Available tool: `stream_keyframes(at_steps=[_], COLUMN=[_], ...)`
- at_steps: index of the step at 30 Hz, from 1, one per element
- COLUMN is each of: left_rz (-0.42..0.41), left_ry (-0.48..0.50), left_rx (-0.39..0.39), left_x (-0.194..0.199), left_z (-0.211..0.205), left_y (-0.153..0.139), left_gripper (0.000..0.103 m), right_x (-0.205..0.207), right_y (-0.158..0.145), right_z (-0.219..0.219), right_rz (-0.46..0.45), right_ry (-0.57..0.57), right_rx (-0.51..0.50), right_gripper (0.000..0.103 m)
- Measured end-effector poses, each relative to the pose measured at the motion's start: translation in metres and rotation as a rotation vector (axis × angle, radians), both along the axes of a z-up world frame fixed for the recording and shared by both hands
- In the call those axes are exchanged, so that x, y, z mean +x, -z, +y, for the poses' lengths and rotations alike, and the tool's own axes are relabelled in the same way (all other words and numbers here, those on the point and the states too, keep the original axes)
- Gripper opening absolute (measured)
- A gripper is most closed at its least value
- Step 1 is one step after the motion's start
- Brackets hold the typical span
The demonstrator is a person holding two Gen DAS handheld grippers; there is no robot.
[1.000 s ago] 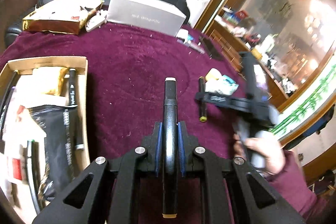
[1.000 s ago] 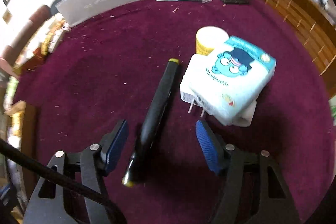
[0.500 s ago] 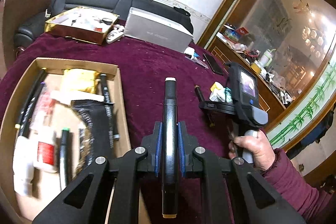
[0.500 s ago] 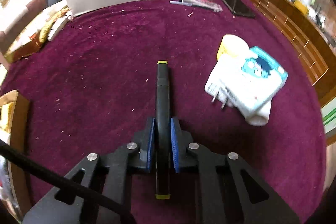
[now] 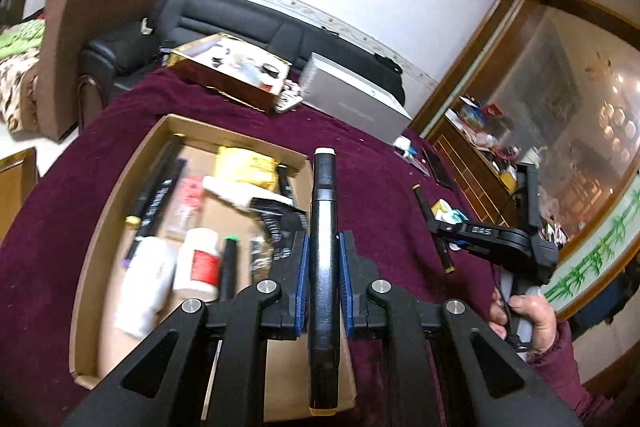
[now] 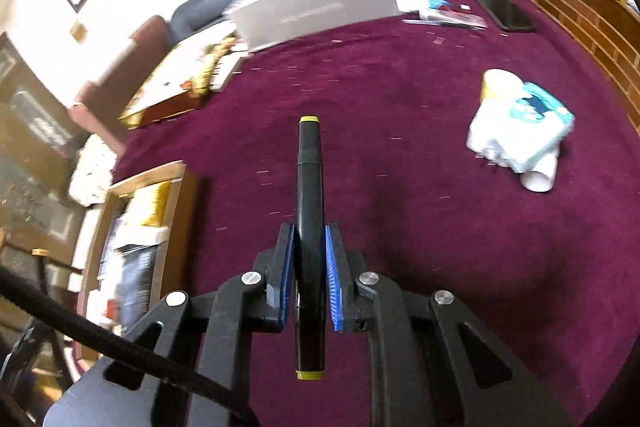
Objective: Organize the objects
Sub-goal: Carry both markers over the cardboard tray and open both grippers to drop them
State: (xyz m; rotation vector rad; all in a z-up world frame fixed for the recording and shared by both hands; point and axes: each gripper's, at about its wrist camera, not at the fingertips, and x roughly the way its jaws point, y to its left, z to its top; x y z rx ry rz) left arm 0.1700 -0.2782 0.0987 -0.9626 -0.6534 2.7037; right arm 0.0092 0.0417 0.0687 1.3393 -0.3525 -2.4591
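Note:
My left gripper [image 5: 323, 247] is shut on a black marker with a white cap [image 5: 324, 211], held above the right edge of an open cardboard box [image 5: 132, 163]. The box holds several markers, white bottles and packets. My right gripper [image 6: 309, 239] is shut on a black marker with yellow ends [image 6: 309, 187], lifted above the maroon tablecloth [image 6: 400, 99]. The right gripper also shows in the left wrist view [image 5: 442, 229], to the right of the box, with its marker [image 5: 432, 223]. The box shows at the left of the right wrist view [image 6: 176, 179].
A tissue pack [image 6: 524, 131], a yellow-white roll [image 6: 494, 83] and a white tube lie at right. A grey box [image 5: 356, 107], a gold box [image 5: 228, 71], a phone [image 6: 500, 9] and small items lie at the table's far side. A black sofa stands behind.
The right gripper closed on the yellow-ended marker and lifted it off the cloth. The left gripper carried its marker left and up, over the cardboard box.

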Motion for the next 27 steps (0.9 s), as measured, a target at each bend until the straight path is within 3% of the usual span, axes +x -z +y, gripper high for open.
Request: stream_keyframes(at_steps=[6, 12, 18, 27], left_rz=[-0.035, -0.104, -0.180, -0.285], left_ry=[-0.064, -0.084, -0.095, -0.099], left_rx=[0.000, -0.026, -0.079, -0.083], left_x=[0.002, -0.025, -0.068, -0.118], left_z=[-0.029, -0.044, -0.056, -0.070], left_y=[0.004, 0.018, 0.038, 0.065], left_gripper=[0.011, 0.011, 0.011, 0.011], right_x=[0.016, 0.015, 0.011, -0.007], right_y=[-0.016, -0.013, 0.001, 0.035], right_z=[-0.034, -0.086, -0.145, -0.212], right_rz=[0.009, -0.063, -0.133, -0.224], right_ry=[-0.103, -0.220, -0.317, -0.367], right_rx=[-0.062, -0.150, -0.180, -0.189], right_gripper=[0.013, 0.013, 0.013, 0.013])
